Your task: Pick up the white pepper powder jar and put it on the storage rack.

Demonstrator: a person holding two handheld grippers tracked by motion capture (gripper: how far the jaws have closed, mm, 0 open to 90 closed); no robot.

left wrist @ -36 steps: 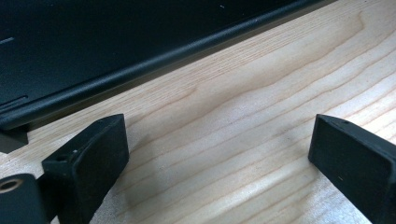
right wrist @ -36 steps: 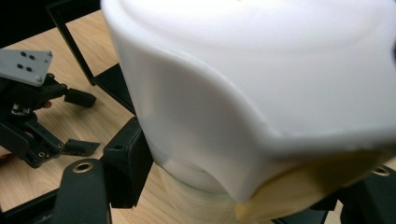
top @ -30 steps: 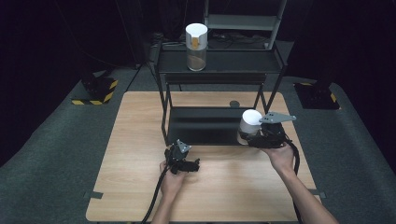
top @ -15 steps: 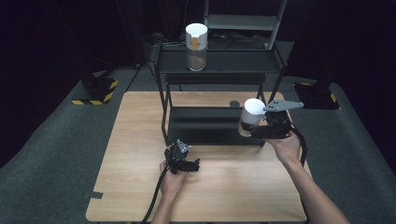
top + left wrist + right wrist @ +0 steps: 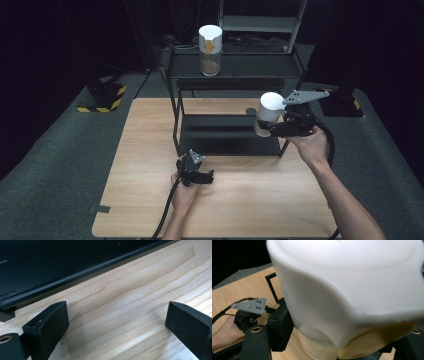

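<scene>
R gripper (image 5: 267,127) jaws clamped on smooth white-lidded clear jar (image 5: 269,114); L gripper (image 5: 117,322) jaws apart over grained wood table (image 5: 140,290).

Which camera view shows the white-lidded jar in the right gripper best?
The high view: the white-lidded jar shows whole, clamped in the right gripper beside the black shelf rack. The right gripper view shows its lid and glass body close up, cropped. The left gripper view looks at tabletop.

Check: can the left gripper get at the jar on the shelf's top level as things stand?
Probably yes. The left gripper rests open and empty on the table; the jar stands alone up top with nothing around it, though it's a long reach.
</scene>
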